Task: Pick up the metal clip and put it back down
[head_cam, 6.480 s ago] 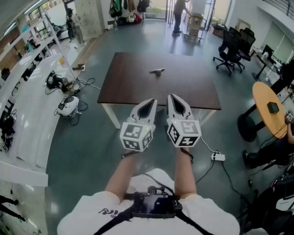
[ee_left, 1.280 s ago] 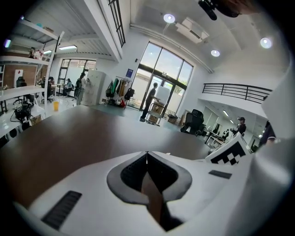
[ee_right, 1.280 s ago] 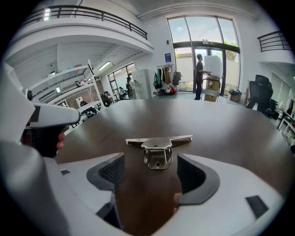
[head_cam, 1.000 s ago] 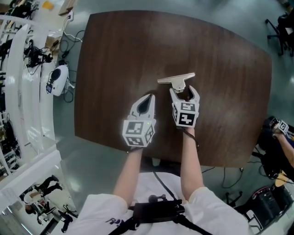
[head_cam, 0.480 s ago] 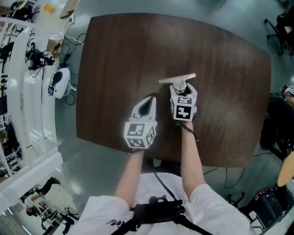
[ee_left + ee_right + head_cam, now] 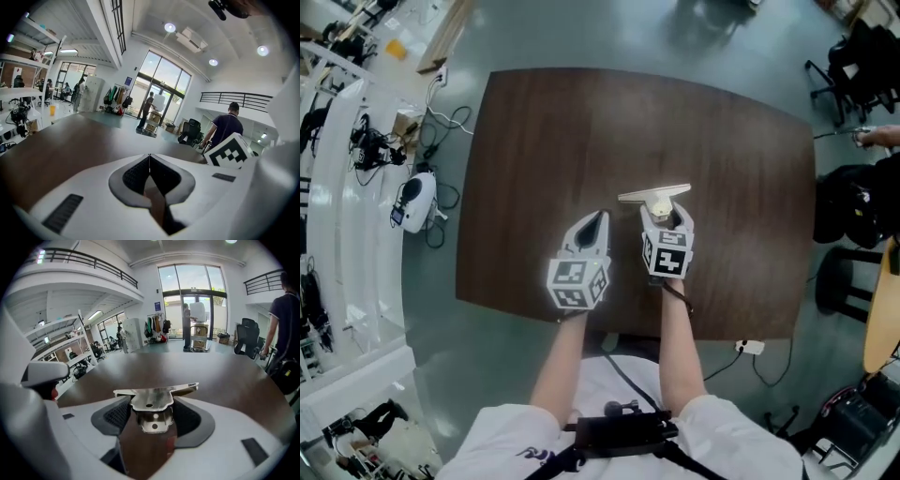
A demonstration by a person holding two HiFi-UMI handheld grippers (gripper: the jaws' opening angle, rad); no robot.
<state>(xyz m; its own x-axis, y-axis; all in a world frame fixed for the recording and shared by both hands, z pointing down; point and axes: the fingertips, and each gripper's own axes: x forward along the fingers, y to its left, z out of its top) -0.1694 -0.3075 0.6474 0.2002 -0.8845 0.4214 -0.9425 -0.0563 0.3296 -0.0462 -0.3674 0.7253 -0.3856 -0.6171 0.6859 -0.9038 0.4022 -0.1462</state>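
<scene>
Right gripper (image 6: pixel 152 416) pinches metal clip (image 6: pixel 151 398), contact hidden from head view.

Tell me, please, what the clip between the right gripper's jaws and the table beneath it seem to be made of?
The metal clip looks like bare polished steel or a similar metal: silvery sheen, mirror-like reflections, thin bent sheet. The table looks like dark brown wood or wood-look laminate with a satin finish: streaky grain shows, but I cannot tell veneer from print.
</scene>
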